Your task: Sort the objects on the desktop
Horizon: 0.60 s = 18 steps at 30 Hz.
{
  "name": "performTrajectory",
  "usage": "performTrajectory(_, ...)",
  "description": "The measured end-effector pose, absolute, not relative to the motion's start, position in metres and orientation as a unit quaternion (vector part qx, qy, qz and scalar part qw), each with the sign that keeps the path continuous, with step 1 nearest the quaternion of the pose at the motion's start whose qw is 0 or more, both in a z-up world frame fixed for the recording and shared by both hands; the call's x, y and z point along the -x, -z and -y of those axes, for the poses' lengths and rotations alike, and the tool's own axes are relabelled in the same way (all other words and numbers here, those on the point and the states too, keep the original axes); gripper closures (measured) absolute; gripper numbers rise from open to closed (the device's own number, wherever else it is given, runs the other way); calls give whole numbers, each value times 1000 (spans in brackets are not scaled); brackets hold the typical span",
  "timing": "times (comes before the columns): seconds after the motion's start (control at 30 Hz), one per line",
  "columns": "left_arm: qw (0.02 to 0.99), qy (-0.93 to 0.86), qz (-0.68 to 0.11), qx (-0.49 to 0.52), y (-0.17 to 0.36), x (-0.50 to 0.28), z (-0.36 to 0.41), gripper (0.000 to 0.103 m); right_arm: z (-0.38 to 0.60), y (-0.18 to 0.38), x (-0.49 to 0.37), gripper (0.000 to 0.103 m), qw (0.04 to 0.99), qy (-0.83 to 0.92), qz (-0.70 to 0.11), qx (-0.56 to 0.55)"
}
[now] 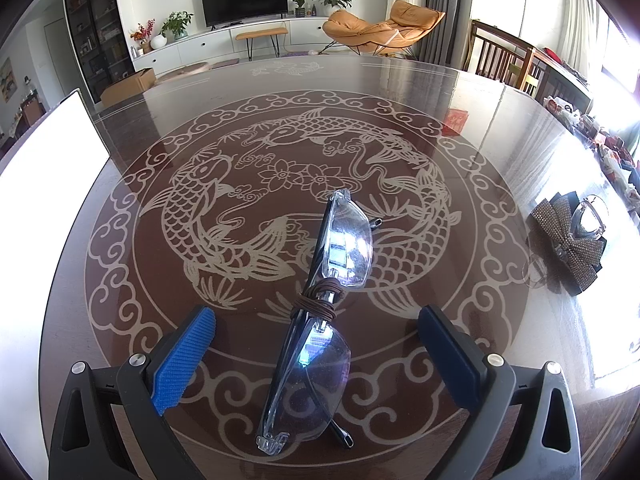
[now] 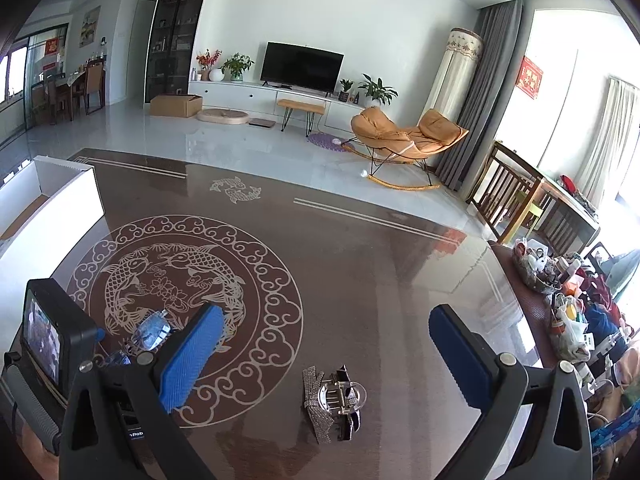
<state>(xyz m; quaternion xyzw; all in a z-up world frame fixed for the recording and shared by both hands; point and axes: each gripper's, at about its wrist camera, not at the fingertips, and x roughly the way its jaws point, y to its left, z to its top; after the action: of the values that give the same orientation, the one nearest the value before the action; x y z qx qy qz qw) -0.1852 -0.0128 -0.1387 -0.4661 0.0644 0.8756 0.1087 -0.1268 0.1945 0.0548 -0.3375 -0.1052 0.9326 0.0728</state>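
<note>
Folded glasses (image 1: 320, 320) with a brown cord wound round the bridge lie on the dark table (image 1: 460, 92), over the fish pattern. My left gripper (image 1: 316, 332) is open, its blue pads either side of the near lens, apart from it. A rhinestone bow hair clip (image 1: 568, 240) rests far right in the left wrist view. In the right wrist view the hair clip (image 2: 334, 400) lies between and below my open right gripper (image 2: 326, 344), nothing held. The glasses (image 2: 150, 334) show at left beside the left gripper's body (image 2: 48, 340).
A white box (image 2: 60, 204) stands at the table's left edge, also seen as a white box (image 1: 44, 152) in the left wrist view. A red packet (image 1: 456, 122) lies far on the table. Cluttered bags (image 2: 568, 312) and a wooden chair (image 2: 516, 200) crowd the right side.
</note>
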Motion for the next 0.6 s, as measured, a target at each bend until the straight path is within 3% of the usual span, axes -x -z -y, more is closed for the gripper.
performTrajectory(0.6, 108, -876, -64, 466, 138, 186, 13, 0, -205, -65, 119, 0, 56, -936, 77, 338)
